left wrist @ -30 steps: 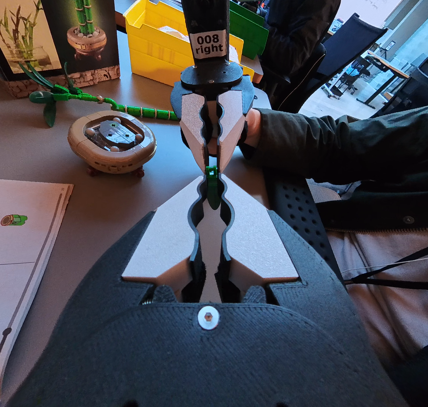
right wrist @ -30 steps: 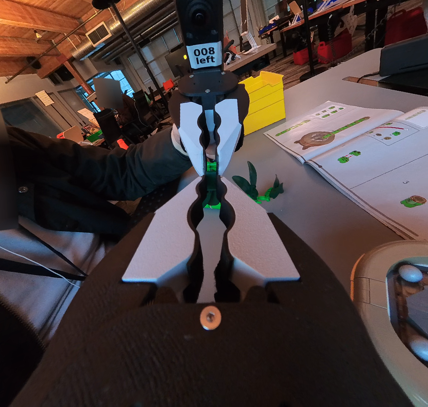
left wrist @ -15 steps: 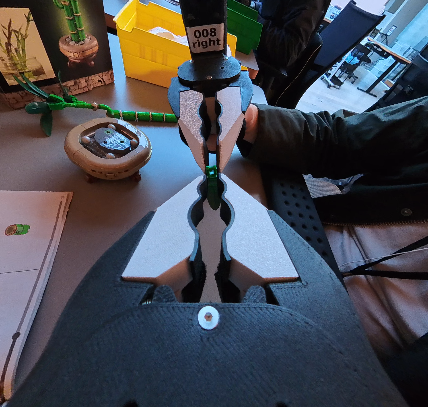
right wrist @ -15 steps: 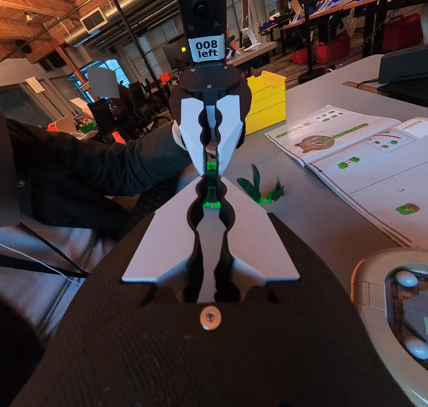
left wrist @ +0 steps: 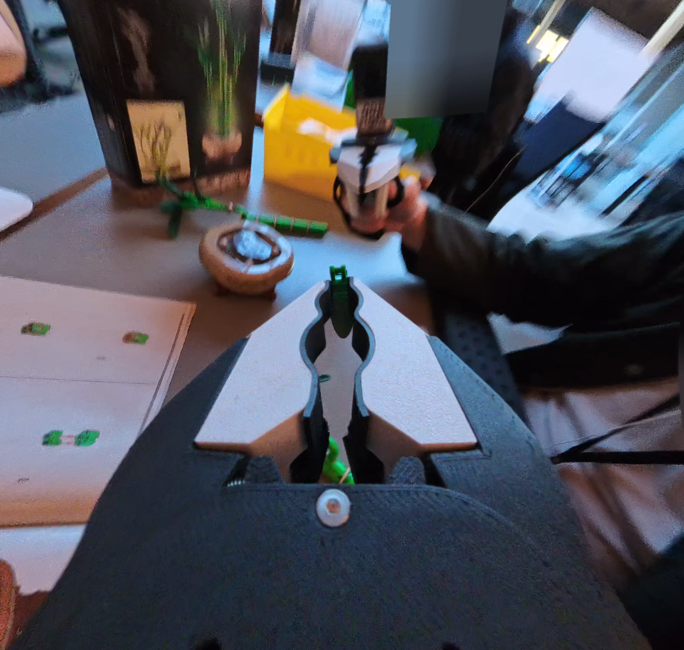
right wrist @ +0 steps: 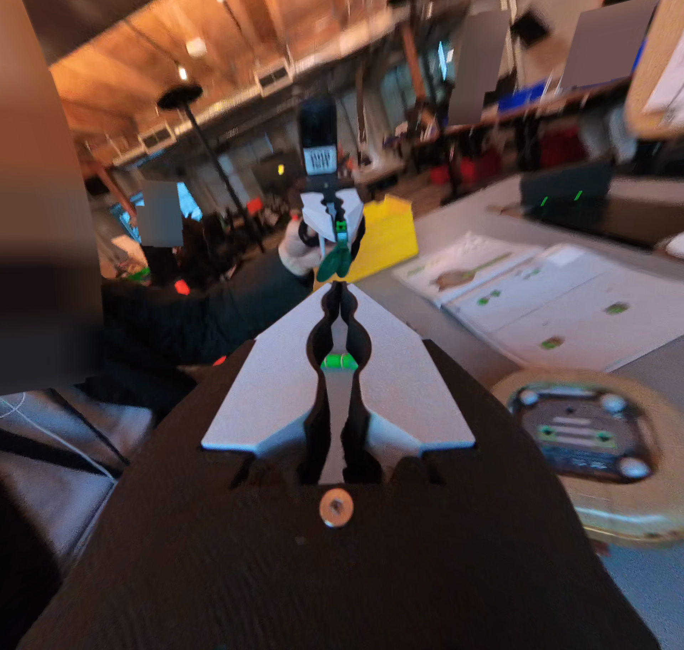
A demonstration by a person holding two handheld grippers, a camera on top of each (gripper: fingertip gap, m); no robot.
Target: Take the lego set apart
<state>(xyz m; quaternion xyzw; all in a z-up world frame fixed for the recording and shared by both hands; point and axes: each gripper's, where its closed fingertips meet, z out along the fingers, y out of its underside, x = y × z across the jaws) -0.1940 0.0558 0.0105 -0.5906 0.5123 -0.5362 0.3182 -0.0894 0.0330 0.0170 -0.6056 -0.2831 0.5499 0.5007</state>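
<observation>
My left gripper (left wrist: pixel 338 280) is shut on a dark green leaf piece (left wrist: pixel 340 310) with a bright green clip at its tip, held above the table. In the right wrist view the left gripper (right wrist: pixel 335 225) is farther off, and the leaves (right wrist: pixel 333 262) hang from it. My right gripper (right wrist: pixel 338 291) is shut, and a small bright green piece (right wrist: pixel 338 362) shows in the hollow between its fingers. In the left wrist view the right gripper (left wrist: pixel 366 177) is far off, by the yellow bin. The tan pot base (left wrist: pixel 246 258) and a green bamboo stalk (left wrist: pixel 285 221) lie on the table.
An open instruction booklet (left wrist: pixel 85 373) lies at the left. A yellow bin (left wrist: pixel 299 147) and the set's dark box (left wrist: pixel 163 77) stand at the back. Loose green leaves (left wrist: pixel 335 462) lie under my left gripper. The pot base (right wrist: pixel 577 443) is close to my right gripper. About 12 cm separates my left fingertips from my right. It is some 15 cm from my right tips to the pot base (right wrist: pixel 577 443). My left wrist view (left wrist: pixel 256 243) looks at it from another angle.
The two grippers were tip to tip on one green assembly. They have pulled apart quickly. The leaf piece stayed in the left gripper, and the right one moved back toward the pot base.
</observation>
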